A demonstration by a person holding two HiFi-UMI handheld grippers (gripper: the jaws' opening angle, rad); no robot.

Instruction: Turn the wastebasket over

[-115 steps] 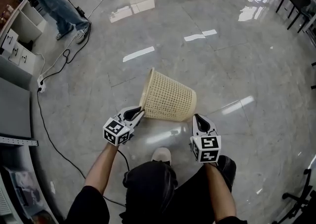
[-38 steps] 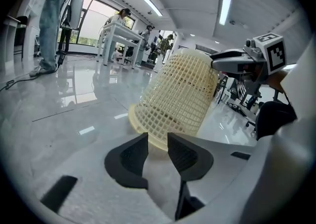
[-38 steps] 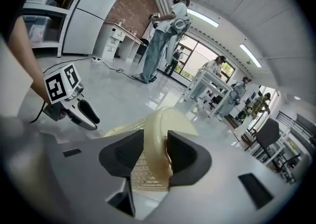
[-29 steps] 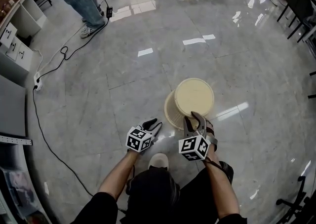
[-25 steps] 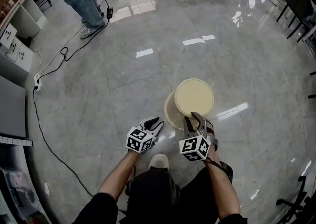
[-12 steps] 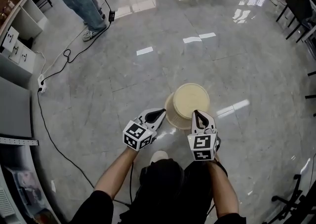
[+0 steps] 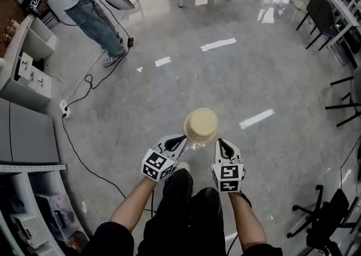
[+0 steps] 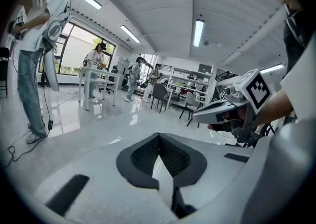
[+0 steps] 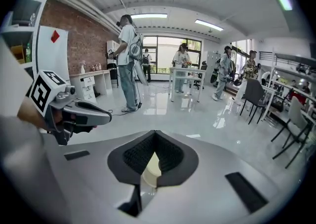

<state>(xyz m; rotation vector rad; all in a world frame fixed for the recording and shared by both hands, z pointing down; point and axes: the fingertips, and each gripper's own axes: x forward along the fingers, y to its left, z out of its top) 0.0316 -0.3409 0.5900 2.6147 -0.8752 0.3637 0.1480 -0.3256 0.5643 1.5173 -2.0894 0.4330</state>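
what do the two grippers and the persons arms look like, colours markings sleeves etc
The left gripper and right gripper both have pale grey shells that taper to a point, with black ribbed pads lining the jaws. Each carries a white cube printed with black square markers: left cube, right cube. The person wears black short sleeves, and the forearms are bare.

The wastebasket (image 7: 201, 125) is cream, the floor (image 7: 265, 74) marbled grey. The white left gripper (image 7: 181, 138) and right gripper (image 7: 221, 144) carry black-and-white patterned cubes.
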